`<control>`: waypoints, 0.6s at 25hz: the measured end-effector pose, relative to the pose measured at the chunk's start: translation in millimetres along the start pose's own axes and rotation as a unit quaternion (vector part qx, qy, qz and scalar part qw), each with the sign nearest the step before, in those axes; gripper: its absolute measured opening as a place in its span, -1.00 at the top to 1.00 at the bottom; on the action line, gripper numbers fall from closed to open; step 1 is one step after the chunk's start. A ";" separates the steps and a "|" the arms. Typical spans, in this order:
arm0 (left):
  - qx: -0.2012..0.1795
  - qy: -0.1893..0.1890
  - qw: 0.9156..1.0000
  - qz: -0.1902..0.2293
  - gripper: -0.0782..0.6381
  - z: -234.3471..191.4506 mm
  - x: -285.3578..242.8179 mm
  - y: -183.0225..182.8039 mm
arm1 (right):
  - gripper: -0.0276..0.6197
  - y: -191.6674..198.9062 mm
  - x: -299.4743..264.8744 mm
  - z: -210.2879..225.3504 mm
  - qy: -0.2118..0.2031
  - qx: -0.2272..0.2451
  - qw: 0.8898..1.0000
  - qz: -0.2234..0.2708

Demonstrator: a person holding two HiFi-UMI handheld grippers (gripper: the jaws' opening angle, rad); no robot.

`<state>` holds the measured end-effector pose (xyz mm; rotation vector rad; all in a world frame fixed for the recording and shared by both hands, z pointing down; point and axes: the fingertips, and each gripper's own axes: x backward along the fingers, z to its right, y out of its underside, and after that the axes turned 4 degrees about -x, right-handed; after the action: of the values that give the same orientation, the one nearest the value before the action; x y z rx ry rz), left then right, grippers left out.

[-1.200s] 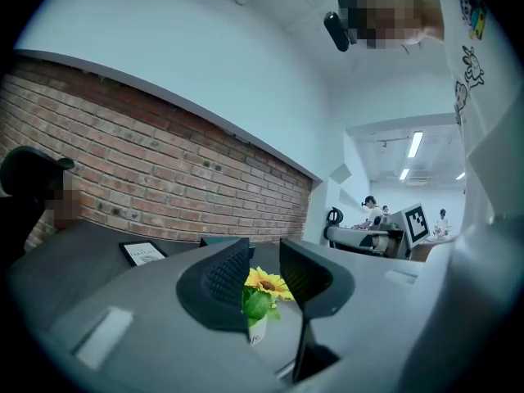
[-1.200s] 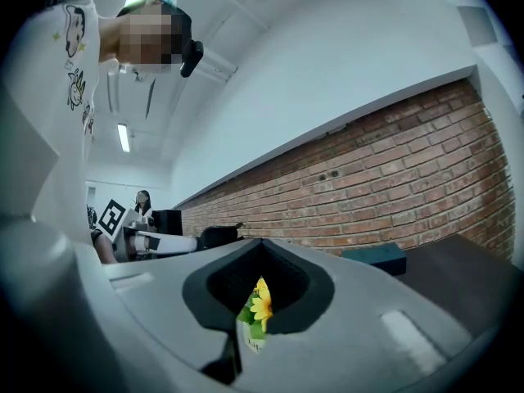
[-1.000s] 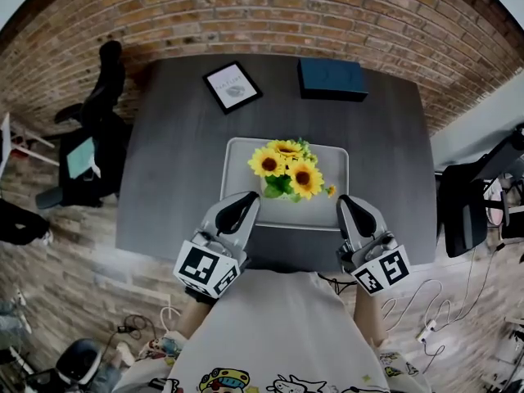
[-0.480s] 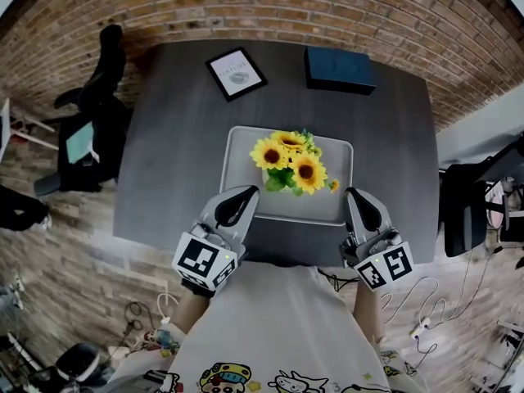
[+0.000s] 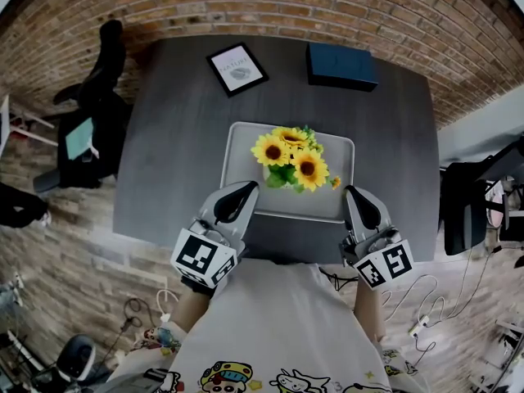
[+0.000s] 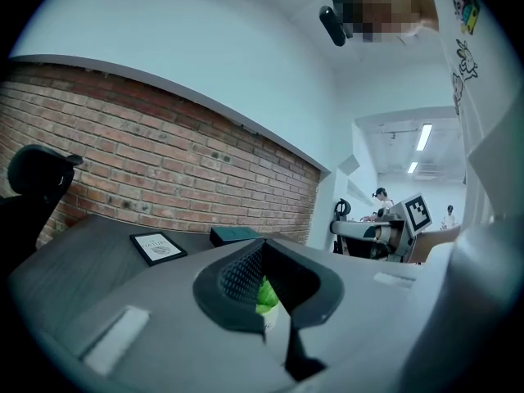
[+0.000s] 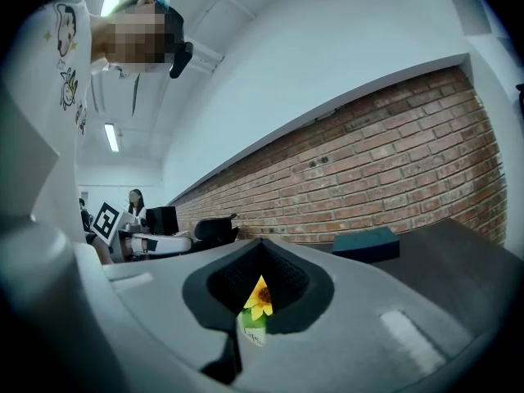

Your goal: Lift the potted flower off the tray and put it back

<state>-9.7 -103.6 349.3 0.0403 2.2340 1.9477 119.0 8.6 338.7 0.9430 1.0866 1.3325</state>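
On the tray [image 5: 242, 178], potted flower [image 5: 295, 159] upright, blooms facing up.

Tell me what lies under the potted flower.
The potted flower stands on a grey tray, which lies on the dark table. In the head view its blooms and leaves cover the pot and the tray beneath it.

Head view looks steeply down; gripper views level (sharing the flower [image 5: 292, 159]).
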 end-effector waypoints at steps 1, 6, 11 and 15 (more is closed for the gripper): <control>0.001 -0.001 1.000 0.000 0.75 -0.4 0.6 0.5 | 0.91 0.7 0.0 -0.5 0.000 0.000 1.000 0.000; 0.000 -0.007 1.000 -0.003 0.75 -1.7 2.7 0.4 | 0.91 4.1 -0.2 -1.0 0.001 0.000 1.000 -0.003; -0.002 -0.008 1.000 -0.005 0.75 0.2 2.5 1.2 | 0.91 3.8 1.3 2.3 0.009 -0.002 1.000 -0.002; -0.005 -0.008 1.000 -0.005 0.75 0.9 0.2 0.8 | 0.91 4.9 2.6 3.9 0.008 -0.004 1.000 -0.006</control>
<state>-9.9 -102.6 349.9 0.0429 2.2116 1.9462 121.3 11.6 344.3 0.9201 1.0955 1.3362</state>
